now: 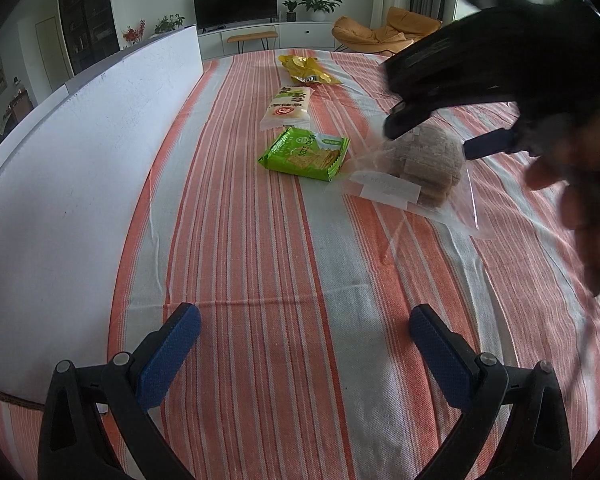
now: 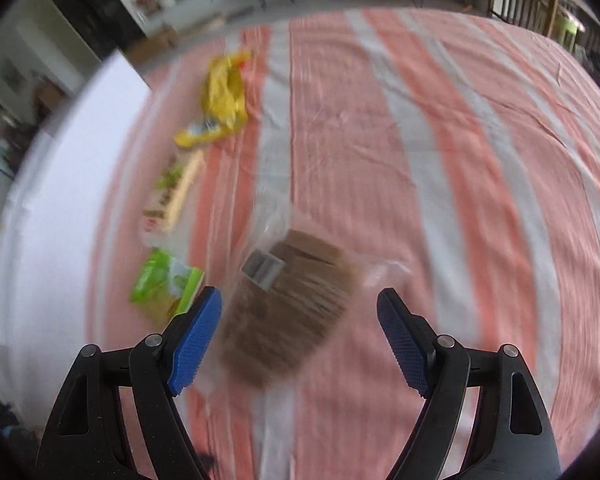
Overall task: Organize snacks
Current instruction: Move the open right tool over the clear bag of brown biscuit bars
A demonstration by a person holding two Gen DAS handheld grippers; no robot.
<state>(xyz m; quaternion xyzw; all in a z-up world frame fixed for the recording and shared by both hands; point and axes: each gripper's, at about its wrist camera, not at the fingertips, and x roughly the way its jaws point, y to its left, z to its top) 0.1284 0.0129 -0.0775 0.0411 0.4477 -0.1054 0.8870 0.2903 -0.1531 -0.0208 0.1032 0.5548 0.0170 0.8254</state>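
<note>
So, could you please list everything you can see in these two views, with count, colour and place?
yellow snack bag: one, yellow, far end of the snack row
cream wafer pack: one, cream and green, behind the green one
green cracker pack: one, green, left of the clear bag
clear bag of brown biscuits: one, clear with brown contents, under the right gripper
tablecloth: one, orange and white stripes, over the table
white board: one, white, along the left edge
left gripper: one, black with blue pads, open above the cloth
right gripper: one, same colours, open above the biscuits

Four snack packs (image 1: pixel 305 153) lined on cloth
</note>
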